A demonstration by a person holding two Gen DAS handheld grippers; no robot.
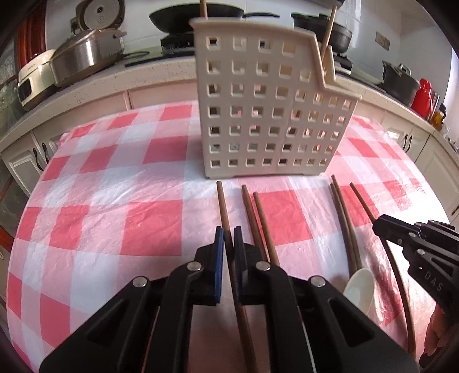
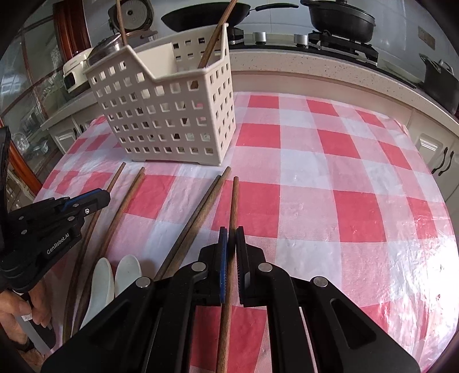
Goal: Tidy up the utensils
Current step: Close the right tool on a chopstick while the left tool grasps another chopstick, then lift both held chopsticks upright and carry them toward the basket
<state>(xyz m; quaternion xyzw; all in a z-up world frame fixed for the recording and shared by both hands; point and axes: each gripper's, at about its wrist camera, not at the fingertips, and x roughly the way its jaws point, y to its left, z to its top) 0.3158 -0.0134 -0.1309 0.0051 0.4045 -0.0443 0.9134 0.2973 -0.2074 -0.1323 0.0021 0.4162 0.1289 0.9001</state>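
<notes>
A table covered with a red-and-white checked plastic cloth (image 2: 330, 178) fills most of both views. Behind it runs a speckled kitchen counter (image 2: 315, 69) with pale cabinets below; on it stand a black wok (image 2: 206, 14), a black lidded pot (image 2: 341, 17) on a gas stove, a steel lidded pan (image 1: 83, 54) and a rice cooker (image 1: 100, 14).

On the cloth stands a cream plastic utensil basket with square holes (image 1: 258, 114), upright, near the far side of the table. Two brown wooden chopsticks (image 2: 215, 40) already stand inside it, leaning; their tops are cut off by the picture edge.

In front of the basket lie more long brown wooden chopsticks (image 1: 264, 223), almost parallel, pointing toward the basket. Beside them lie two white plastic spoons (image 2: 126, 272); their handles are hidden under the grippers.

The left gripper (image 1: 229, 232) has its blue-padded jaws closed narrow on the leftmost chopstick (image 1: 221, 200). The right gripper (image 2: 231, 233) likewise pinches the rightmost chopstick (image 2: 234, 200). Whether either chopstick is lifted off the cloth is hard to tell. A hand (image 2: 17, 312) holding the left gripper shows only partly at the edge.
</notes>
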